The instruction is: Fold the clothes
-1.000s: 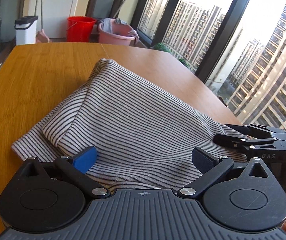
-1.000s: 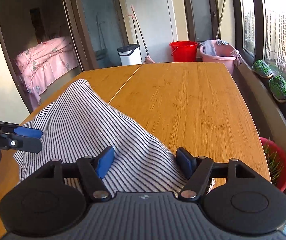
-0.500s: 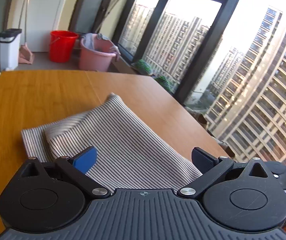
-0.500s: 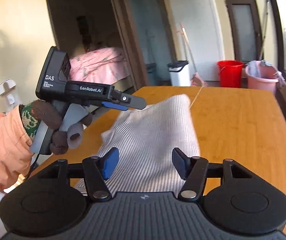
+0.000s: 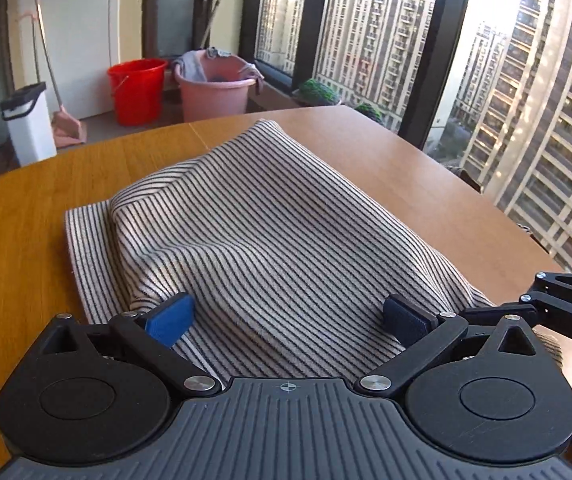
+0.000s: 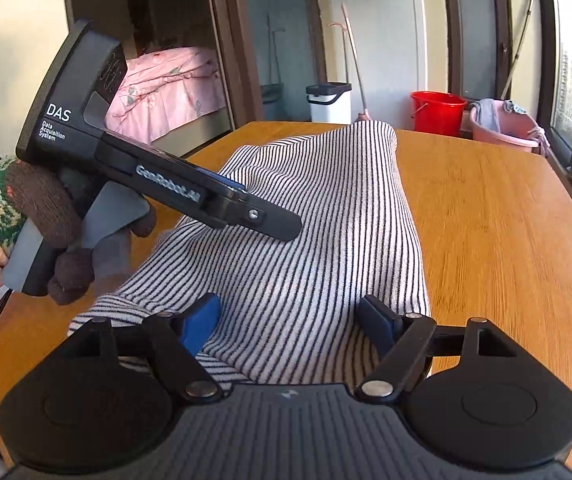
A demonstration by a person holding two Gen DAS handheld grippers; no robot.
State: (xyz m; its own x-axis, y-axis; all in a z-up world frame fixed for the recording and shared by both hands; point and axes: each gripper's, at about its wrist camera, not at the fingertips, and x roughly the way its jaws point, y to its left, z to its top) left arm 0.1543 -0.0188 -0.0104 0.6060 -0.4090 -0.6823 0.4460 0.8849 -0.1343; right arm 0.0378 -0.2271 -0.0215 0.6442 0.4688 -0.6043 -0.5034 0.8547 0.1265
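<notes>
Striped garment (image 5: 270, 236) lay folded on the wooden counter (image 5: 30, 240), spreading ahead of both claws | left claw (image 5: 286, 316) released, pads clear of the cloth | right claw (image 6: 290, 320) released, jaws just widened, fabric beneath them, ungripped | gloved hand (image 6: 58, 232) held the left tool.

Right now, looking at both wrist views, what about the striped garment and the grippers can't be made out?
- Near edge of the striped garment: hidden under each camera's own gripper body in both wrist views.
- Right gripper: cut off by the right edge in the left wrist view.
- What kind of garment it is: no collar or sleeve shows; folds cover them.
- Contents of the pink tub: too small, and cloth drapes its rim.
</notes>
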